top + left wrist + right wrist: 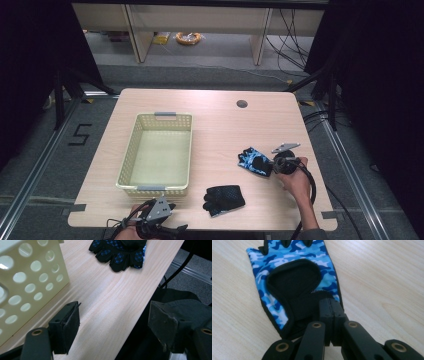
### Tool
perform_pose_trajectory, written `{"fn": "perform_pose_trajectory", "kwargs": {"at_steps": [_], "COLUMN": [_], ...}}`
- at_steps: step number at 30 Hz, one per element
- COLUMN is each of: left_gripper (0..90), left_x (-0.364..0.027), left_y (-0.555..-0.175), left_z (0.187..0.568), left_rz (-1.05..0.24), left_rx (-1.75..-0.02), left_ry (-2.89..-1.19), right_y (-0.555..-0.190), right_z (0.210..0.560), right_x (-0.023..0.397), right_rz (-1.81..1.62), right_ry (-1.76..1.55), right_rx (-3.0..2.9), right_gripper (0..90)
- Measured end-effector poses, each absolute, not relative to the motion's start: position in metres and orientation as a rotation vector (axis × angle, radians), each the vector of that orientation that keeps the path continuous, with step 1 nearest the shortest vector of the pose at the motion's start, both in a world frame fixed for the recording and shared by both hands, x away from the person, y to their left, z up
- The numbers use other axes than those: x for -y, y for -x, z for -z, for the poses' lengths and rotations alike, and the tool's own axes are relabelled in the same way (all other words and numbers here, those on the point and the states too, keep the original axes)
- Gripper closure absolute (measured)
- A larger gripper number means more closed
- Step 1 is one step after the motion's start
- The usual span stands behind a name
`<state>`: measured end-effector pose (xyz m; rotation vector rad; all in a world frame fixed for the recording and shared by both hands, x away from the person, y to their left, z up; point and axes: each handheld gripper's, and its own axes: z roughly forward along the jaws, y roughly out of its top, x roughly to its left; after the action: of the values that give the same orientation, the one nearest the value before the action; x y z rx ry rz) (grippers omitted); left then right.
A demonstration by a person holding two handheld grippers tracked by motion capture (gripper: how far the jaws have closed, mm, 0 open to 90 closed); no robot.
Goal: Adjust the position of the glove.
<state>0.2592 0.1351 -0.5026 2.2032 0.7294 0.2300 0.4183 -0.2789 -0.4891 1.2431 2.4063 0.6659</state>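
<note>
- Two fingerless gloves lie on the pale wooden table (215, 125).
- Right gripper (331, 305) is clamped tight on the blue camouflage glove's (294, 277) cuff, near the right edge.
- Left gripper (117, 322), jaws wide and empty, sits at the near edge beside the cream perforated plastic basket (156, 152).
- Black glove (224, 199) rests near the near edge.

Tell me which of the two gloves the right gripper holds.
The blue camouflage glove, pinched at its cuff by the right gripper. The black glove lies free nearer the table's front edge.

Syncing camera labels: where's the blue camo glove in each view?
High view: blue camo glove right of centre on the table, at the right gripper.
Left gripper view: I cannot pick it out; the black glove lies at the top.
Right gripper view: upper centre, cuff in the shut jaws.
Shared landmark: the table.
</note>
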Motion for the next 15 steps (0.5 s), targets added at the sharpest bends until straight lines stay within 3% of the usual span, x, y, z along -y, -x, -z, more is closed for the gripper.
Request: {"fn": "perform_pose_trajectory", "kwargs": {"at_steps": [2,9,15], "left_gripper": [25.0,25.0,24.8], "left_x": [-0.135,-0.137,-0.138], "left_y": [-0.26,-0.259,-0.258], "left_z": [0.502,0.5,0.499], "left_rz": [-0.235,-0.241,-0.23], "left_rx": [-0.715,-0.727,-0.733], "left_ry": [-2.204,-2.194,-2.19], "right_y": [-0.418,-0.432,-0.448], "right_z": [0.485,0.468,0.481], "right_x": [0.277,0.265,0.254], "right_rz": [-0.674,-0.751,-0.684], "right_ry": [-1.249,-1.24,-1.289], "right_rx": [-2.387,-2.305,-2.38], "right_gripper": [89.3,65.1,60.5]}}
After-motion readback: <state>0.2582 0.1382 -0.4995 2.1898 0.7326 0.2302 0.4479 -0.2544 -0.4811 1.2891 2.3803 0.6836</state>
